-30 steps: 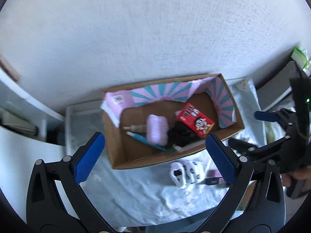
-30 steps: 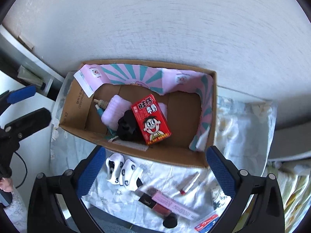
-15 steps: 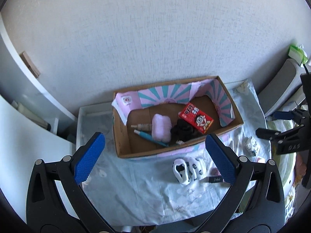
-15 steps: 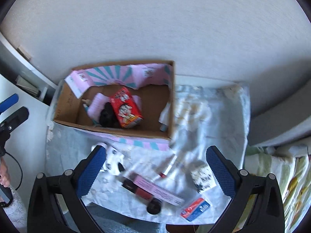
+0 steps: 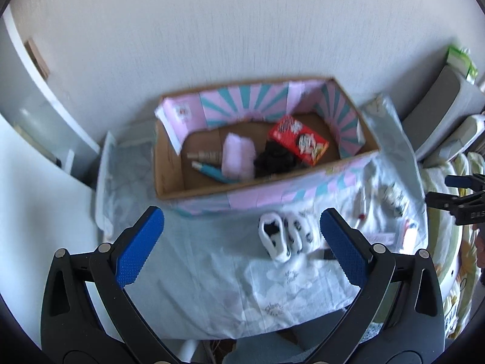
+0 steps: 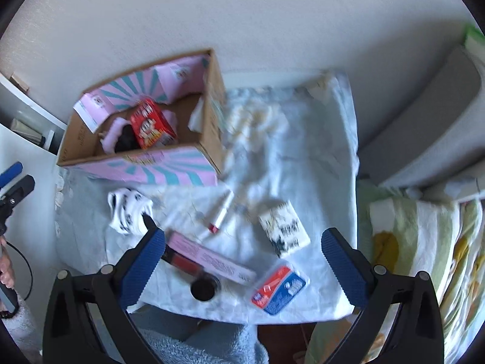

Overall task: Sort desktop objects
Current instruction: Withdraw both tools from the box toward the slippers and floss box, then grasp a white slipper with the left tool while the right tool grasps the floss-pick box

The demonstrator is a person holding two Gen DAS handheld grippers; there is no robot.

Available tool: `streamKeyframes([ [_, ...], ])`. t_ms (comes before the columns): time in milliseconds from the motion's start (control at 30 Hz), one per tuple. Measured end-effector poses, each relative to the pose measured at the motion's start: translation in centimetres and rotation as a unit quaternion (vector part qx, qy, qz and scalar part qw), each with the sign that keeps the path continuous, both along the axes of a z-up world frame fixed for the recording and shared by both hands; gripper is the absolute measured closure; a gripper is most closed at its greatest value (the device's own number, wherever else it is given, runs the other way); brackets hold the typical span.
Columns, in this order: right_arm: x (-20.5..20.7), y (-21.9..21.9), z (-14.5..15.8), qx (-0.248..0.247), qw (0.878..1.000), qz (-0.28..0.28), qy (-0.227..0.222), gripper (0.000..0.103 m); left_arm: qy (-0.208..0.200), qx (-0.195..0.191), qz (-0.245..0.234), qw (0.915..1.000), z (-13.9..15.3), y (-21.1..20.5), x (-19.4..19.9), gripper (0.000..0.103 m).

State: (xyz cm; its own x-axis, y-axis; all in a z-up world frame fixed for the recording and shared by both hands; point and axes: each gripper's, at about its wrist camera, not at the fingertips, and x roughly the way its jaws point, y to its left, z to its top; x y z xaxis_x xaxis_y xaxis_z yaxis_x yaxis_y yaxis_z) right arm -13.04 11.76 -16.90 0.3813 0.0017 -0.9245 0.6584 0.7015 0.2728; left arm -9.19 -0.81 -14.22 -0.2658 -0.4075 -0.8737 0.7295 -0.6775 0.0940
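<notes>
A cardboard box with pink and teal lining stands at the back of the cloth-covered table; it also shows in the right wrist view. Inside lie a red carton, a pink pouch, a black item and pens. On the cloth lie white spotted socks, a pink-capped tube, a white patterned packet, a long pink box, a black round lid and a red-blue packet. My left gripper and right gripper are open, empty, above the table.
A white shelf unit stands left of the table. A grey chair back and a bed with a patterned quilt lie to the right. A wall runs behind the box.
Both grippers have pulled back and up from the box. The right view has swung right, bringing the loose items on the cloth and the bed into view.
</notes>
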Motion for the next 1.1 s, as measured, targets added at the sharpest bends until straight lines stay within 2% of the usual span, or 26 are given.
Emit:
streamKeyframes([
  [133,-1.8,0.4,-2.7,0.021,1.000,-0.011,0.018,0.000,-0.010,0.031,0.017,0.9993,-3.6,0.3,0.4,0.000],
  [300,-3.1,1.3,-5.8,0.003,0.998,-0.007,0.064,0.000,-0.034,0.048,0.013,0.9982,-8.3,0.5,0.3,0.000],
  [500,-4.6,2.1,-8.9,0.020,0.996,-0.006,0.084,0.000,-0.039,0.075,0.007,0.9964,-12.0,0.3,0.6,0.001],
  [633,-4.8,3.0,-9.8,0.014,0.996,0.013,0.092,0.000,-0.047,0.087,0.002,0.9951,-13.7,0.4,0.5,0.001],
  [667,-4.8,3.2,-10.0,0.001,0.993,0.075,0.096,0.000,-0.048,0.088,0.001,0.9950,-14.0,0.3,0.4,0.001],
  [800,-5.1,3.8,-10.6,0.003,0.992,0.079,0.103,0.000,-0.061,0.080,-0.006,0.9950,-15.3,0.3,-0.2,0.002],
  [933,-5.3,3.9,-11.4,0.007,0.991,0.076,0.109,0.000,-0.054,0.081,-0.003,0.9952,-15.6,-0.3,-0.7,0.003],
  [1067,-5.0,4.0,-11.4,0.009,0.991,0.078,0.104,0.003,-0.052,0.075,-0.002,0.9958,-15.6,-0.7,-1.3,0.007],
  [1100,-4.9,4.0,-11.5,0.008,0.992,0.078,0.103,0.006,-0.053,0.075,0.001,0.9958,-15.8,-0.9,-1.5,0.009],
])
